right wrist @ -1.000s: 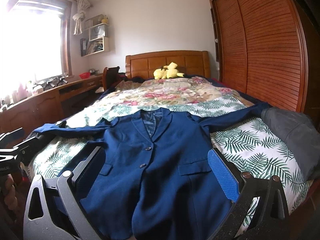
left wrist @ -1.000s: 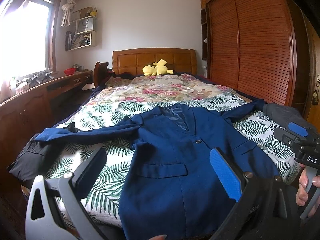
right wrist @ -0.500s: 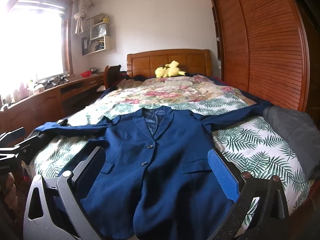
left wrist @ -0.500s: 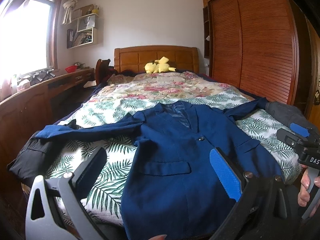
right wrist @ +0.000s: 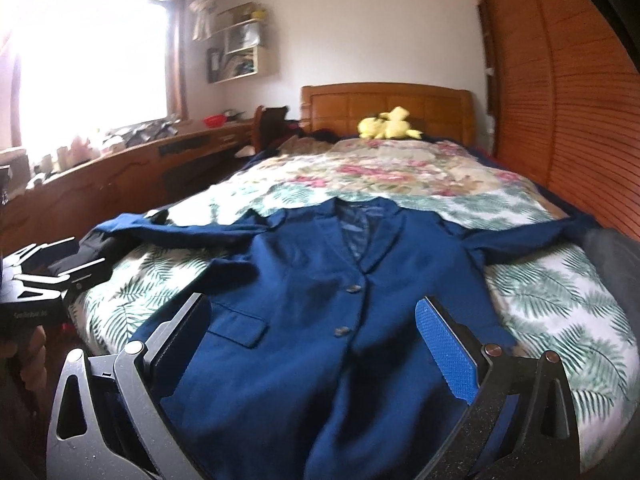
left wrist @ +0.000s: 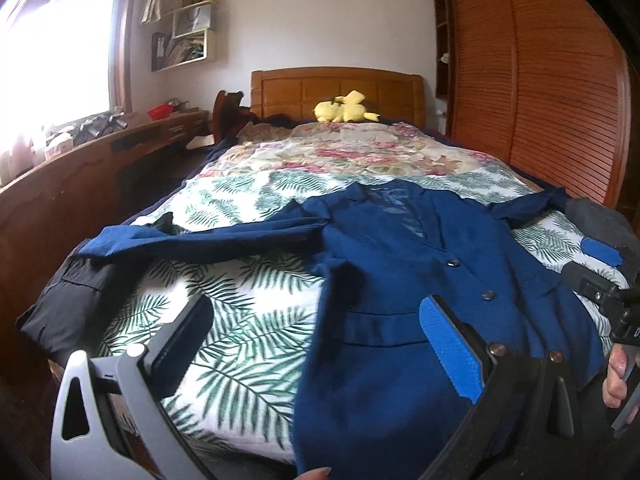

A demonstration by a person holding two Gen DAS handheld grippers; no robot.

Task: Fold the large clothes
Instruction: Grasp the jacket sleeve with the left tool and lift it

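A navy blue suit jacket [left wrist: 400, 288] [right wrist: 320, 300] lies face up on the foot of the bed, buttoned, with both sleeves spread out sideways. My left gripper [left wrist: 316, 336] hovers open over the jacket's left hem and the leaf-print cover, holding nothing. My right gripper [right wrist: 312, 340] is open too, above the jacket's lower front. The right gripper [left wrist: 600, 276] also shows at the right edge of the left wrist view, held by a hand [left wrist: 618, 376]. The left gripper [right wrist: 48, 276] shows at the left edge of the right wrist view.
The bed [left wrist: 248, 280] has a leaf-print cover, a floral quilt [left wrist: 360, 156] farther back and a yellow plush toy [left wrist: 344, 112] by the headboard. Dark garments lie at the left corner [left wrist: 68, 292] and right edge [right wrist: 616, 272]. A wooden desk [left wrist: 80, 184] runs left; a wardrobe [left wrist: 560, 92] stands right.
Both grippers have moved forward and slightly lower over the jacket, and the views have swung a little left. The jacket lies as before; both grippers stay open.
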